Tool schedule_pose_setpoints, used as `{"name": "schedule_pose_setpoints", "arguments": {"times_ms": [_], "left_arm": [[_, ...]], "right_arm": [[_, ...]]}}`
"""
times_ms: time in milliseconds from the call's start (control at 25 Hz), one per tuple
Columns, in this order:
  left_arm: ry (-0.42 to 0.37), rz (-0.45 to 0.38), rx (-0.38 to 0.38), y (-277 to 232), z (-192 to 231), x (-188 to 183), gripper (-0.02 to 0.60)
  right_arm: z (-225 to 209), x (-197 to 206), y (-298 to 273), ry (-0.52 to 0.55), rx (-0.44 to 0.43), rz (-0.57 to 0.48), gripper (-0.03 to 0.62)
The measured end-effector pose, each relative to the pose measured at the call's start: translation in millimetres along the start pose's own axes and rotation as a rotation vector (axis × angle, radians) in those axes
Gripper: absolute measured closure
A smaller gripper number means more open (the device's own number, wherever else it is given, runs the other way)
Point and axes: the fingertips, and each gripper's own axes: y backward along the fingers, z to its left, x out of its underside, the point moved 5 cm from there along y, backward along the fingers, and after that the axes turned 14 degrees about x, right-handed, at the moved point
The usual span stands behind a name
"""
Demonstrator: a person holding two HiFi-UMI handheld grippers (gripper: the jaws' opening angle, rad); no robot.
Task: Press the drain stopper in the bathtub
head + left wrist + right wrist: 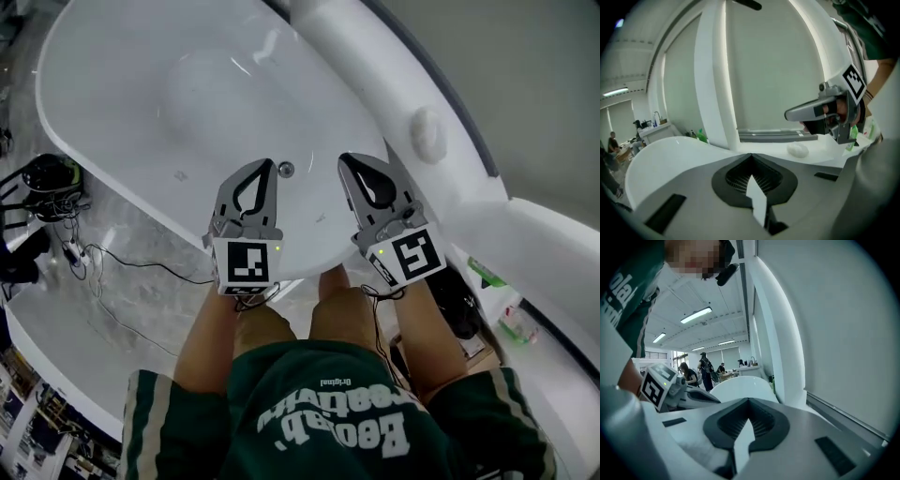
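Observation:
The white bathtub fills the upper part of the head view. Its small round metal drain stopper lies on the tub floor near the close rim. My left gripper hangs above the tub, its tips just left of the stopper, jaws shut on nothing. My right gripper is held a little to the stopper's right, also shut and empty. Both gripper views look level over the tub rim and do not show the stopper. The left gripper sees the right gripper beside it.
A white round knob sits on the tub's far rim. Bottles stand on the ledge at right. Black gear and cables lie on the marble floor at left. People stand far off in the room.

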Motion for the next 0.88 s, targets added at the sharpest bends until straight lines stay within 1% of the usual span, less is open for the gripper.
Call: {"name": "schedule_pose_setpoints", "arguments": {"times_ms": [120, 160, 240, 360, 440, 520, 640, 760, 880], "left_arm": [[0.067, -0.077, -0.059, 41.8, 5.5, -35.8, 0.578], [0.075, -0.108, -0.067, 53.6, 7.1, -48.1, 0.578], [0.073, -0.164, -0.068, 72.2, 11.5, -74.9, 0.578], [0.041, -0.212, -0.074, 99.3, 18.9, -111.1, 0.578], [0.028, -0.250, -0.102, 122.1, 24.3, -130.2, 0.578], [0.027, -0.271, -0.121, 144.6, 25.7, -143.8, 0.578], [0.026, -0.297, -0.097, 166.6, 16.6, -161.9, 0.578], [0.047, -0.351, -0.067, 181.7, 6.7, -179.5, 0.578], [0.026, -0.390, -0.050, 198.4, -1.1, -197.8, 0.578]], "right_arm": [[2.0, -30.9, 13.0, 0.004, 0.011, 0.000, 0.580], [3.4, -40.8, 16.6, 0.003, 0.012, -0.004, 0.580], [5.4, -60.8, 21.9, 0.007, 0.019, -0.022, 0.580], [14.9, -87.5, 31.7, 0.019, 0.022, -0.043, 0.580], [28.9, -103.1, 39.5, 0.034, 0.005, -0.052, 0.580], [45.0, -118.0, 47.2, 0.033, -0.024, -0.066, 0.580], [61.3, -143.1, 57.6, 0.021, -0.058, -0.106, 0.580], [73.8, -166.7, 65.7, 0.052, -0.073, -0.151, 0.580], [87.9, -183.0, 71.5, 0.070, -0.097, -0.180, 0.580]]}}
